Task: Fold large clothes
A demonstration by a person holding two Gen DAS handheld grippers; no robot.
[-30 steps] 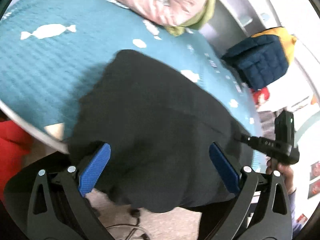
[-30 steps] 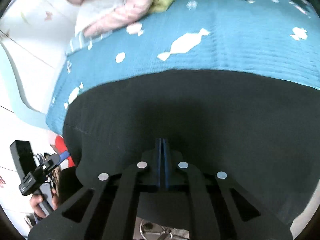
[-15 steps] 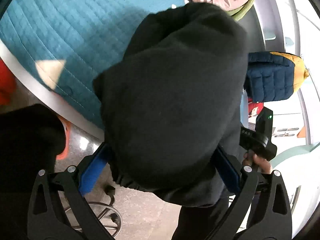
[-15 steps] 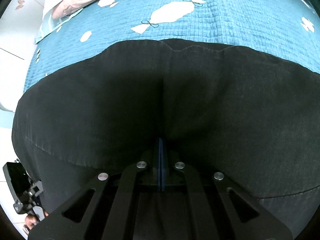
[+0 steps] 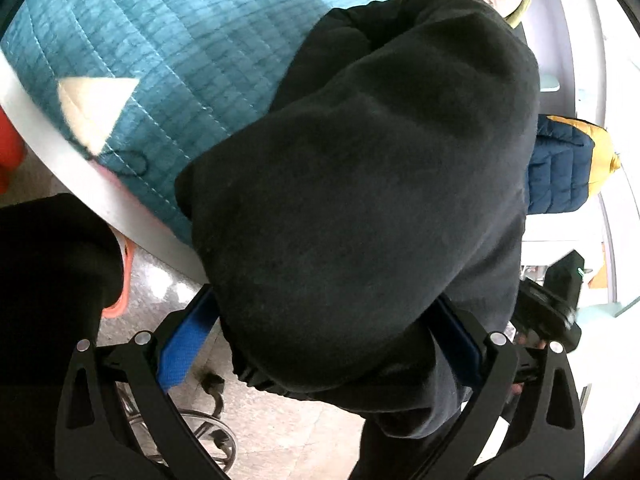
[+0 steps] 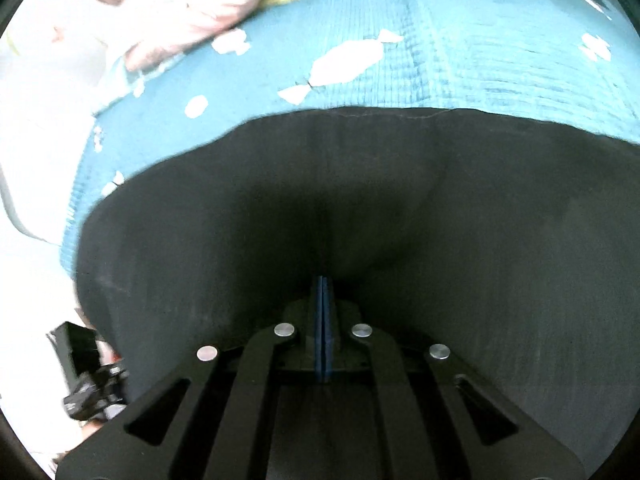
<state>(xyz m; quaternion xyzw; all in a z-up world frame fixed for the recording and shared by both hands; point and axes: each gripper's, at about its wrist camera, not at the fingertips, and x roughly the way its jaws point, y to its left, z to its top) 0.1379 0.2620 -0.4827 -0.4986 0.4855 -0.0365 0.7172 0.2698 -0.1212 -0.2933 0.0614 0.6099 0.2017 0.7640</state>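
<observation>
The right gripper [image 6: 322, 292] pinches the black garment [image 6: 360, 208] while easing apart — the left gripper [image 5: 320, 344] gapes wide around its bunched cloth.

One black garment [image 5: 360, 184] lies draped over the edge of one bed covered by one teal quilt [image 5: 168, 52] printed with white candy shapes, of which one large one [image 6: 344, 65] shows whole in the right wrist view. Two grippers appear, the left gripper [image 5: 320, 344] and the right gripper [image 6: 322, 292], each with two blue-padded fingers. Also visible: one pink bundle of bedding [image 6: 188, 4], one navy-and-yellow padded jacket [image 5: 568, 164].
</observation>
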